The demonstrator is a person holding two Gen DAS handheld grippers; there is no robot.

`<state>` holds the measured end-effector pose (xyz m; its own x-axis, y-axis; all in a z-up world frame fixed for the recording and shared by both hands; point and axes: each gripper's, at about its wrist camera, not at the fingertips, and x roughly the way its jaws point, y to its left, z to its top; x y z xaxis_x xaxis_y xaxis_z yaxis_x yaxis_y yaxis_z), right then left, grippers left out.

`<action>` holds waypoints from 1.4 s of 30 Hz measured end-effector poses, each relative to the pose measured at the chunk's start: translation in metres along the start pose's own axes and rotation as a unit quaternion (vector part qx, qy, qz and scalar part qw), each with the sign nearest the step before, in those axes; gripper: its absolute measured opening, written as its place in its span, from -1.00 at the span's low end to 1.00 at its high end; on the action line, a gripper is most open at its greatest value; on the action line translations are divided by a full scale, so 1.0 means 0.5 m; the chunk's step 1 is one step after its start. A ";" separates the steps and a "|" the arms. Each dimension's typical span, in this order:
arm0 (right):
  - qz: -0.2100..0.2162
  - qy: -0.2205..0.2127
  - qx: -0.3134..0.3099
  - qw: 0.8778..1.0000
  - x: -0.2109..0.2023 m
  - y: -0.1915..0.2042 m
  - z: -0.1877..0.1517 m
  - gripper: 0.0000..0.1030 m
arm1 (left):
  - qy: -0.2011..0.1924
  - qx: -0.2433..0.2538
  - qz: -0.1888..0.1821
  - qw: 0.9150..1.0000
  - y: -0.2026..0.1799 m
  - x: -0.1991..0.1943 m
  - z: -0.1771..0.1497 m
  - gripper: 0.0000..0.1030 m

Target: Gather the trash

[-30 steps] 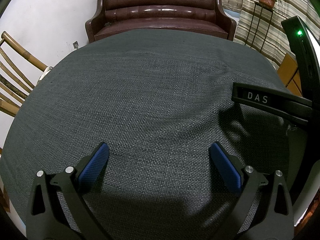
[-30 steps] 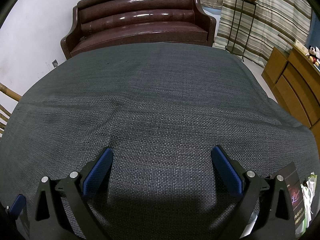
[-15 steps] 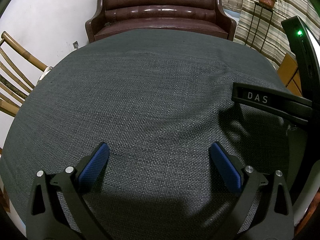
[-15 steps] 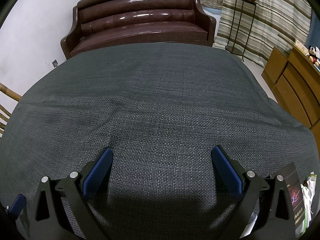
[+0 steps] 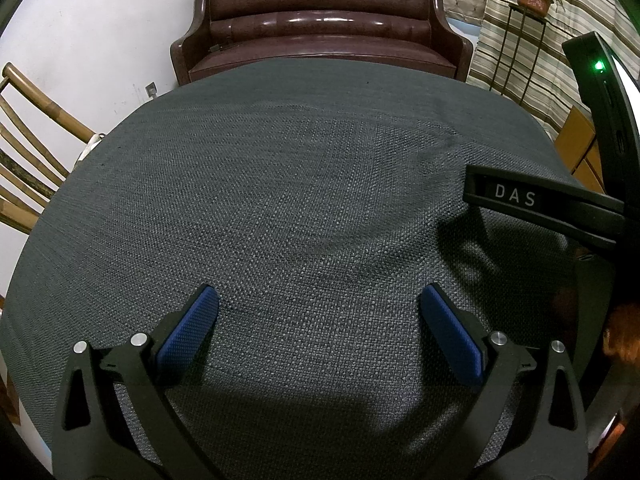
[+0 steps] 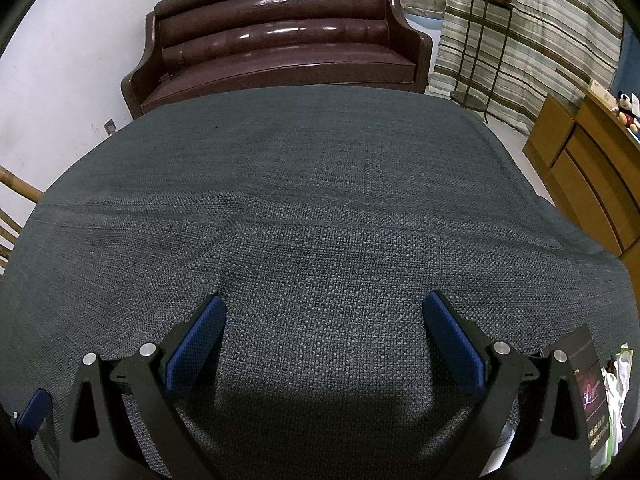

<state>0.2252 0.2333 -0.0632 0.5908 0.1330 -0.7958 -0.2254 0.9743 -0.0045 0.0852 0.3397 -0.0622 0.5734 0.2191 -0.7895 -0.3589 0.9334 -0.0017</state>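
Observation:
My left gripper (image 5: 318, 320) is open and empty, low over the dark grey tablecloth (image 5: 300, 184). My right gripper (image 6: 324, 328) is open and empty too, over the same cloth (image 6: 320, 200). A dark printed packet (image 6: 582, 376) and a white-green wrapper (image 6: 616, 384) lie at the table's right edge, just right of my right gripper's right finger and partly hidden by it. The right gripper's body, marked DAS (image 5: 516, 196), shows at the right of the left wrist view. A blue pad of the left gripper (image 6: 34, 408) shows at the lower left of the right wrist view.
A brown leather sofa (image 6: 280, 48) stands beyond the table's far edge. A wooden chair (image 5: 28, 168) is at the left. A plant stand (image 6: 484, 40) and a wooden cabinet (image 6: 588, 168) are at the right.

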 end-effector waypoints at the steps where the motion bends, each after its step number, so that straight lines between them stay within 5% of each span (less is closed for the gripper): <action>1: 0.001 0.000 0.001 1.000 0.000 -0.001 0.000 0.90 | 0.000 0.000 0.000 1.000 0.001 0.000 0.000 0.92; 18: 0.001 0.000 0.001 1.000 0.006 0.001 0.006 0.90 | 0.000 0.000 0.000 1.000 0.000 0.000 0.000 0.92; 28: 0.018 0.057 0.007 0.998 -0.002 -0.003 0.030 0.89 | 0.001 -0.005 0.005 1.000 -0.006 0.003 0.005 0.92; 31: 0.014 0.019 -0.010 1.000 -0.059 0.000 0.049 0.89 | 0.008 0.000 0.002 1.000 -0.007 0.003 0.009 0.92; 37: 0.003 -0.140 -0.021 0.990 -0.278 -0.072 0.069 0.89 | -0.017 0.006 0.011 1.000 -0.010 -0.039 0.014 0.92; 40: 0.043 -0.084 -0.030 0.995 -0.295 -0.138 0.043 0.89 | -0.061 0.020 0.006 0.998 -0.037 -0.104 0.013 0.92; 42: 0.035 -0.096 -0.019 0.995 -0.323 -0.196 0.004 0.89 | -0.083 0.027 -0.005 0.996 -0.059 -0.142 0.010 0.92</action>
<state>0.1535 0.1168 0.0671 0.7084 0.2357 -0.6653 -0.2983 0.9542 0.0205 0.0587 0.2981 -0.0029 0.6924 0.2494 -0.6770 -0.3147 0.9488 0.0277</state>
